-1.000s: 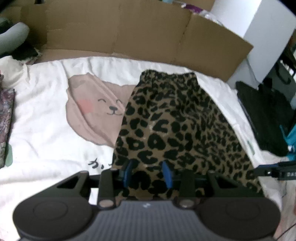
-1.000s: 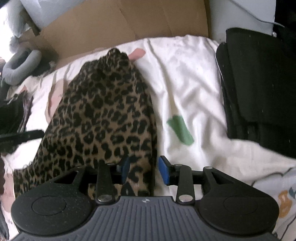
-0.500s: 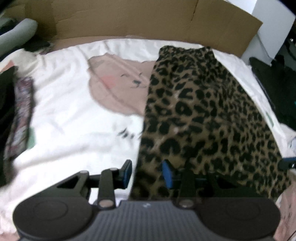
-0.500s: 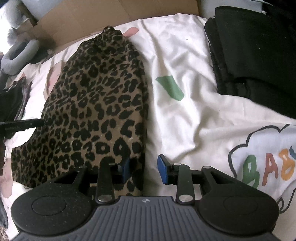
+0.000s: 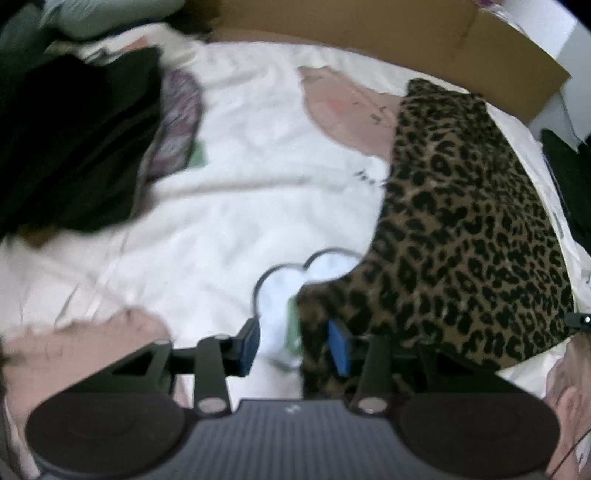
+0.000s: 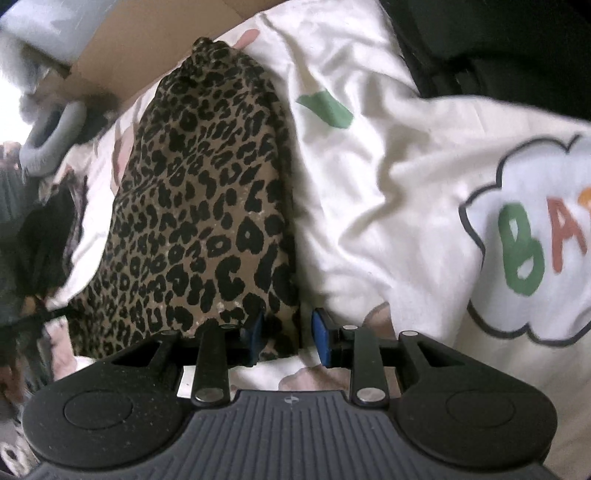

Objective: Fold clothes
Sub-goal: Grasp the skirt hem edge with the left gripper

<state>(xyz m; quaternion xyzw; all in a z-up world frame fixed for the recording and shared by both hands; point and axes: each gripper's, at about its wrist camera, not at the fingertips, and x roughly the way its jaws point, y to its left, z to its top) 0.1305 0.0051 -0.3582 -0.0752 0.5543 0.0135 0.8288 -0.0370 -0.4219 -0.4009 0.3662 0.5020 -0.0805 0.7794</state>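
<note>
The left gripper (image 5: pixel 293 341) is hovering low with its blue fingers (image 5: pixel 248 345) spread apart; the near left corner of the leopard-print garment (image 5: pixel 461 229) is lying between them, not pinched. The right gripper (image 6: pixel 286 338) is likewise sitting released, its fingers (image 6: pixel 320 338) parted around the garment's near right edge (image 6: pixel 207 221). The garment is lying flat on a white printed bedsheet (image 5: pixel 240 192), narrowing toward its far end. Just right of it, a cloud print with coloured letters (image 6: pixel 532 243) is showing on the sheet. Farther left, a dark pile of clothes (image 5: pixel 70 147) is resting on the bed. Beyond everything, a brown cardboard sheet (image 5: pixel 369 33) is standing along the far edge.
</note>
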